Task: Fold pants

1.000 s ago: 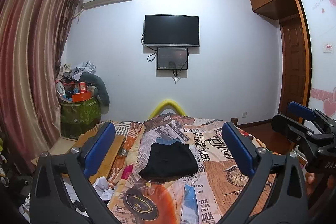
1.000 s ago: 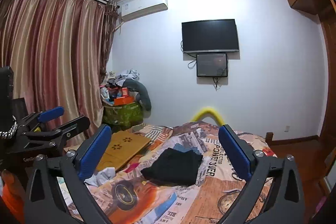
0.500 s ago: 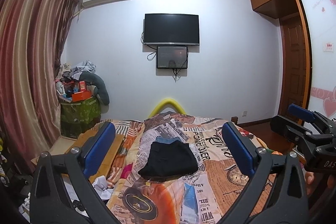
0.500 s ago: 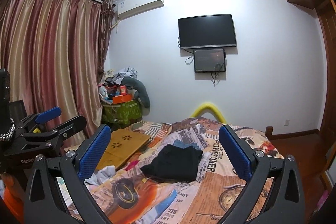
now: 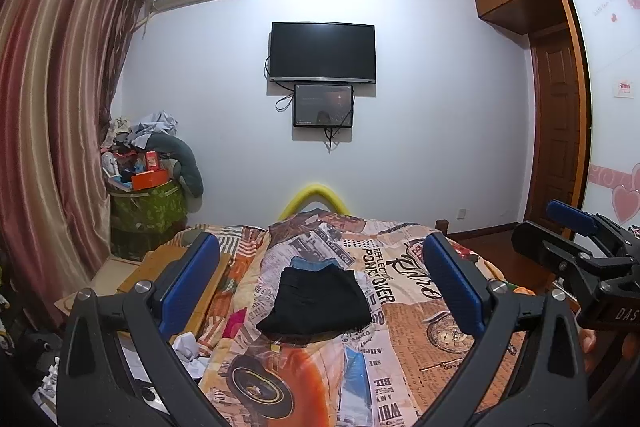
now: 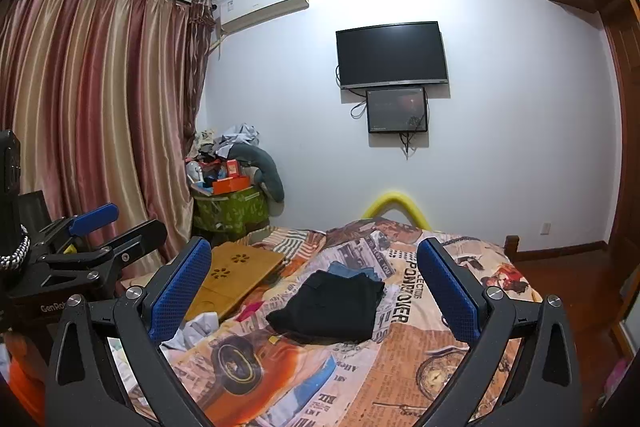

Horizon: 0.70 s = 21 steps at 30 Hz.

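Note:
Black pants [image 5: 316,301] lie folded in a compact rectangle on the patterned bedspread [image 5: 404,339], partly over a blue garment [image 5: 310,263]. They also show in the right wrist view [image 6: 330,305]. My left gripper [image 5: 320,283] is open and empty, held well back from the pants. My right gripper [image 6: 316,291] is open and empty too, also back from the bed's middle. Each gripper shows at the edge of the other's view.
A wooden lap desk [image 6: 234,279] lies on the bed's left side with crumpled white cloth [image 6: 196,329] near it. A green box piled with clutter [image 5: 148,203] stands by the curtain [image 5: 48,147]. A TV [image 5: 322,53] hangs on the far wall. A wardrobe stands right.
Both views have shifted slightly, the right one tilting a little; the pants lie unchanged and both grippers stay open.

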Motion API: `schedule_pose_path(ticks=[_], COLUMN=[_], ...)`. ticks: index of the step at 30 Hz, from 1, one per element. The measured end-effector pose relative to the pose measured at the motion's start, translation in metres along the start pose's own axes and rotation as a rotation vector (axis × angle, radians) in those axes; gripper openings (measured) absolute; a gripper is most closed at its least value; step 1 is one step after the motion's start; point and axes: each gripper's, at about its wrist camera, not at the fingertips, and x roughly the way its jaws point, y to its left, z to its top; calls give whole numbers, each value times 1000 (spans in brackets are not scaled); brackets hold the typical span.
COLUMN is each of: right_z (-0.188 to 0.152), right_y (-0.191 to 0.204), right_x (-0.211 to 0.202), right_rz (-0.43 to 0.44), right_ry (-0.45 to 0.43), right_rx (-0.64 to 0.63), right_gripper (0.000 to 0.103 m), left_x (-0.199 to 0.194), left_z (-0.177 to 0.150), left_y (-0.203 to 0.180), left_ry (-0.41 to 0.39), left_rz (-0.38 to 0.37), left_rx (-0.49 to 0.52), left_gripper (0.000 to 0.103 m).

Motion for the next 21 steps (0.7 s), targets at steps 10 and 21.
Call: schedule_pose_path(ticks=[10, 21], right_z=[0, 1], right_y=[-1, -2], right_x=[-1, -2], right_rz=[-3, -3], right_ry=[0, 0], right_rx=[1, 6], right_gripper=[102, 102], left_x=[4, 4], left_z=[0, -1], left_y=[0, -1], left_ry=[10, 12], left_rz=[-10, -16], left_rx=[0, 0], left_gripper=[103, 103])
